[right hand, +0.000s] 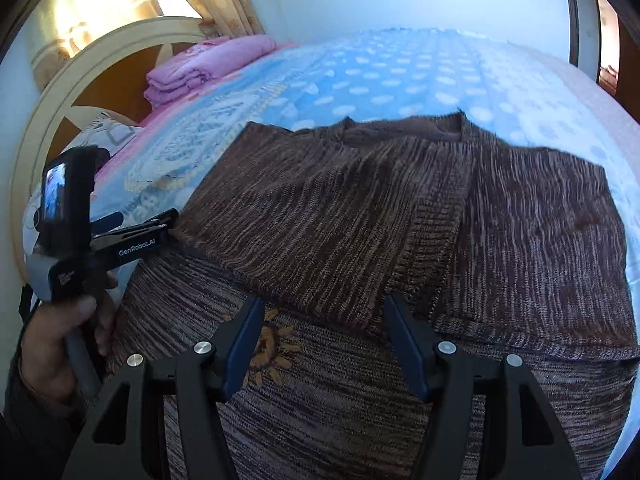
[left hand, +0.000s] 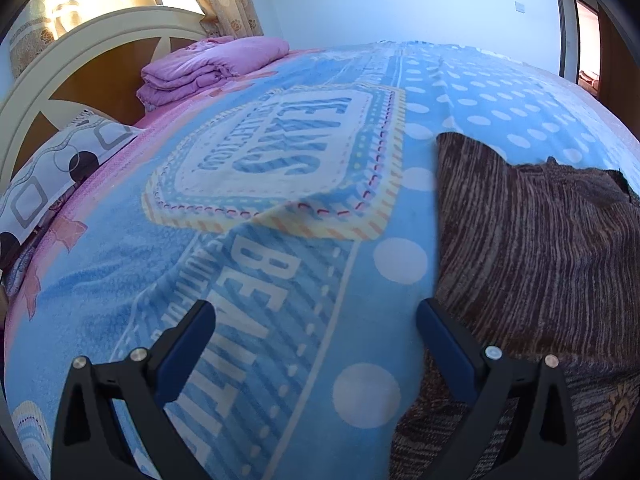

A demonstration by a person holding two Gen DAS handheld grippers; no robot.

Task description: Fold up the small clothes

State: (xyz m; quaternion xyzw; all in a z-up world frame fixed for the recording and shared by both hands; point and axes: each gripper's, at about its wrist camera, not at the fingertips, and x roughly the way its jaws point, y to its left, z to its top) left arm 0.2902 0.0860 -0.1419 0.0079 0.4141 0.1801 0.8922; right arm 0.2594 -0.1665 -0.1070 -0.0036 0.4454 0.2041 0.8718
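Observation:
A brown striped knit sweater [right hand: 400,208] lies flat on the bed, neck toward the far side, with both sleeves folded in across its body. An orange flower motif [right hand: 272,344] shows on its near part. My right gripper [right hand: 324,316] hovers over the sweater's near middle, open, its pads pressing on nothing. My left gripper [left hand: 316,312] stands wide open over the blue blanket [left hand: 240,260], just left of the sweater's edge [left hand: 540,260]. In the right wrist view the left gripper [right hand: 160,220] sits at the sweater's left edge, held by a person's hand [right hand: 60,340].
A folded pink quilt [left hand: 212,68] and a patterned pillow [left hand: 60,168] lie by the cream and brown headboard [left hand: 80,52]. Curtains [left hand: 224,4] hang behind it. The dotted blanket stretches beyond the sweater [right hand: 400,76]. A doorway [left hand: 588,48] shows at the far right.

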